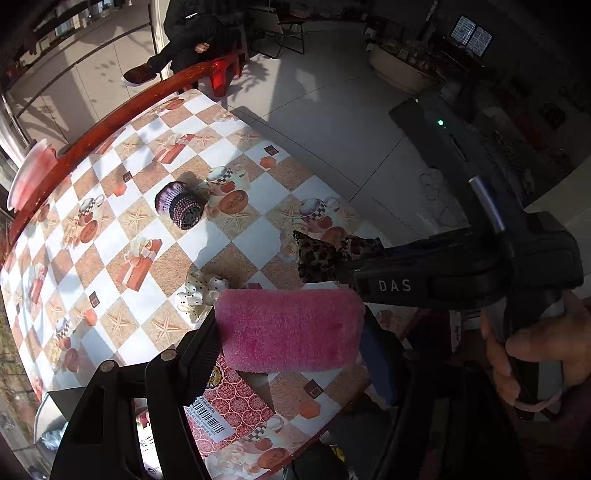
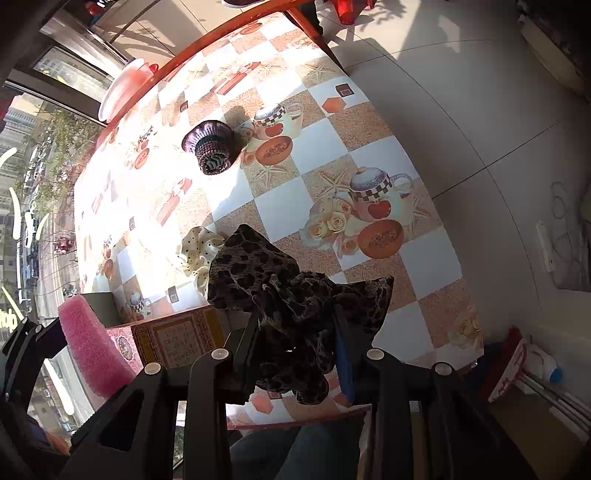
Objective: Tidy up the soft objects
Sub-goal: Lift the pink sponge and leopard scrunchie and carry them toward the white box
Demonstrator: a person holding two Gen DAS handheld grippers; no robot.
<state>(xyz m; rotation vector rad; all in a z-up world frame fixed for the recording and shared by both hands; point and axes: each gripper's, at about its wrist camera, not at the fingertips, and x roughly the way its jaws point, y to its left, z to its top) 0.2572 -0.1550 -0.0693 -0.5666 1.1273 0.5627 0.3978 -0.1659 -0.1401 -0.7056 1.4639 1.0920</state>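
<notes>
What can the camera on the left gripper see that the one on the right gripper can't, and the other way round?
Only the left view shows a seated person across the room, a screen and the hand holding the right gripper.

Only the right view shows the street through the window and a white bottle on the floor.

Both show the left gripper holding a pink sponge, the right gripper clamping a leopard-print cloth, a purple scrunchie, a dotted cream scrunchie, a patterned box and the checked table.
</notes>
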